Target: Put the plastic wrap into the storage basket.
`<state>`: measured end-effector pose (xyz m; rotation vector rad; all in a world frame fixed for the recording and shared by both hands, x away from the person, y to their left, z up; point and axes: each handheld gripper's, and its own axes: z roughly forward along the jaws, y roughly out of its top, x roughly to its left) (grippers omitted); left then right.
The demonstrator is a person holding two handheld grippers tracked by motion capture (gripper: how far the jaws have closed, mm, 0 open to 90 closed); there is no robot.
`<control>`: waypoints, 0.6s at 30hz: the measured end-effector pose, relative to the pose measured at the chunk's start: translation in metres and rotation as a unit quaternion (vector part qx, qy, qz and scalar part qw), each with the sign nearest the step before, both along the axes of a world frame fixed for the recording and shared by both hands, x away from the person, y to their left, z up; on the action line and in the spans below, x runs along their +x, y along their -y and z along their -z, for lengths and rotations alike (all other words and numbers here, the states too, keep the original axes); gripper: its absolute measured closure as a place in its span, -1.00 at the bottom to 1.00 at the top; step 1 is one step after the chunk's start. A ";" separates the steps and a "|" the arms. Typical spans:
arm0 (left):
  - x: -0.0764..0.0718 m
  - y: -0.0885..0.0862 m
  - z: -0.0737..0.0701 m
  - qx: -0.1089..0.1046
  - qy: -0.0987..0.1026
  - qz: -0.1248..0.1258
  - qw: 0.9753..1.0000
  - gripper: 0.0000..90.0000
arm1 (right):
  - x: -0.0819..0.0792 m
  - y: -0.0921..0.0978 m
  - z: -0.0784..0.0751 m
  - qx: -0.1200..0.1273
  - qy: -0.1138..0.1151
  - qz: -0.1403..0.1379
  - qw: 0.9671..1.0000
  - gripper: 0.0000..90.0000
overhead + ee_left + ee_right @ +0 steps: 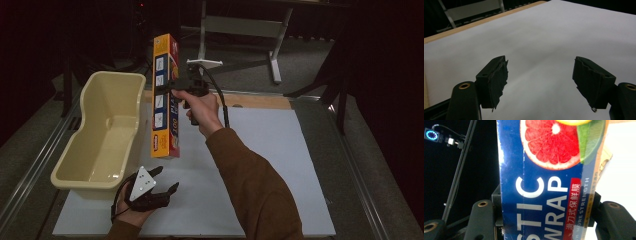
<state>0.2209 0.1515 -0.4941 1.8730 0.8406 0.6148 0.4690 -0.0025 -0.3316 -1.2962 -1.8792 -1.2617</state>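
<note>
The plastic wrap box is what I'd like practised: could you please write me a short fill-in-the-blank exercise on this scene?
1. The right tool is shut on the plastic wrap box, holding it ____ the table.
2. The left tool has its jaws ____.
3. The tub beside the box is ____ in colour.

Missing words: above; open; cream

The long blue-and-orange cardboard plastic-wrap box [166,95] stands upright just right of the cream plastic tub [102,132], with the left gripper [162,181] before the tub's near right corner.
</note>
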 end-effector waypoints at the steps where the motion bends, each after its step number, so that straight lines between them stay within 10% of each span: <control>1: 0.000 0.000 0.000 0.001 0.000 0.000 1.000 -0.39 | 0.001 -0.001 0.001 0.002 0.001 0.002 1.000 -0.09; 18: 0.000 0.004 0.000 0.007 0.004 0.006 1.000 -0.39 | 0.000 -0.022 0.009 0.039 -0.012 0.032 0.999 -0.09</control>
